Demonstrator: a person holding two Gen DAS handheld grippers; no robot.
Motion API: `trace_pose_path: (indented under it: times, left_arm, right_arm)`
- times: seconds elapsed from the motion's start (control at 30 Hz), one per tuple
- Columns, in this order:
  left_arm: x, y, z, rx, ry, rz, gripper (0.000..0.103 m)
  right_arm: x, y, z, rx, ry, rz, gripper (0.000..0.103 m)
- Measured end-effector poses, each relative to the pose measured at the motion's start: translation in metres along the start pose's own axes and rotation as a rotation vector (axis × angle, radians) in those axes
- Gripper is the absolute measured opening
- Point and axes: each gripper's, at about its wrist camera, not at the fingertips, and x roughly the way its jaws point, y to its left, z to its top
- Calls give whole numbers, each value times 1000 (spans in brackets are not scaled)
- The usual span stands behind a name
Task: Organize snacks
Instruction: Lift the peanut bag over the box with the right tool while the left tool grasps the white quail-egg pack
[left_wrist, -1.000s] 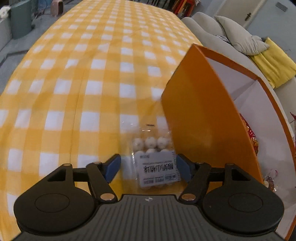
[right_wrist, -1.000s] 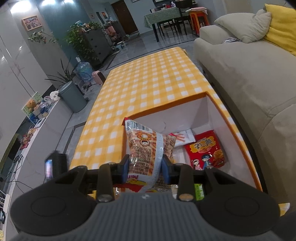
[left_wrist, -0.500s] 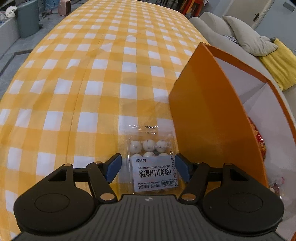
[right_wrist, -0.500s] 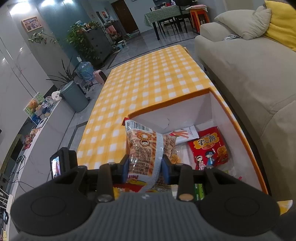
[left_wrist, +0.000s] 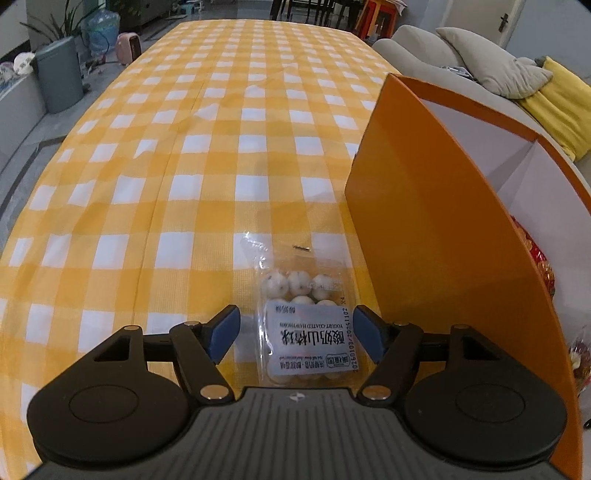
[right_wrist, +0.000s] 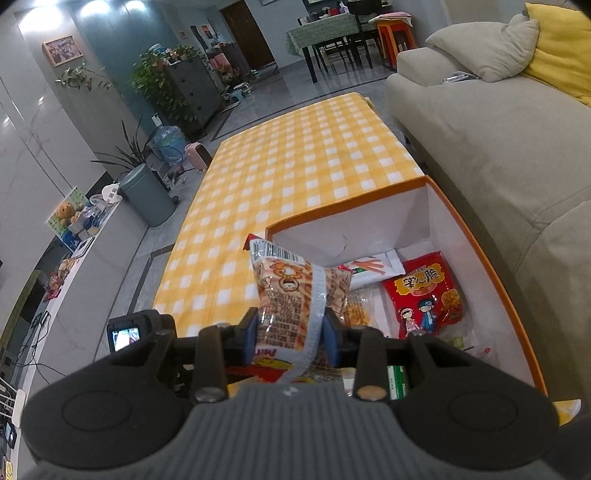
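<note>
A: Left wrist view. A table under a yellow checked cloth (left_wrist: 207, 155) is seen, with an orange box (left_wrist: 424, 236) standing at the right and a sofa behind it. A clear packet of yogurt balls (left_wrist: 306, 325) is left lying on the cloth, just beside the box wall. The left gripper (left_wrist: 297, 334) is poised over it, jaws opening, packet between the pads but not pressed.

B: Right wrist view?

A: Same table, box (right_wrist: 495, 288) seen from above. A red snack bag (right_wrist: 428, 291) and a few other packets are already stowed inside. An orange snack pack (right_wrist: 295, 295) is clamped in the right gripper (right_wrist: 291, 334) above the near left corner.

B: Progress?

A: Judged mostly done; two packs left to be stowed.
</note>
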Motion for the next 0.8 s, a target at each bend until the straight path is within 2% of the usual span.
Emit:
trace_pose_path:
  times: [0.17, 0.23, 0.33, 0.43, 0.47, 0.57, 0.63, 0.7, 0.8]
  left_arm:
    - [-2, -3, -1, 47, 0, 24, 84]
    - [-4, -8, -1, 118, 24, 37, 86]
    - [-3, -12, -6, 220, 77, 13, 86]
    - [-6, -21, -18, 362, 56, 10, 89]
    - [-7, -22, -20, 382, 56, 7, 90]
    - [-4, -19, -14, 347, 84, 6, 93]
    - [0, -11, -8, 247, 84, 16, 91]
    - [-2, -12, -8, 222, 65, 34, 74]
    - [-5, -16, -10, 250, 61, 28, 69]
  right_arm:
    - [-1, -3, 2, 6, -2, -7, 34]
    - [-1, -4, 2, 6, -4, -11, 34]
    - [-3, -4, 2, 4, -6, -12, 34]
    - [-2, -3, 2, 2, -5, -11, 34]
    - [-2, -2, 1, 3, -4, -11, 34]
    - [-2, -3, 1, 0, -3, -12, 34]
    - [-2, -4, 1, -2, -1, -14, 34]
    - [0, -4, 1, -8, 3, -18, 34]
    - [1, -4, 1, -14, 7, -26, 34]
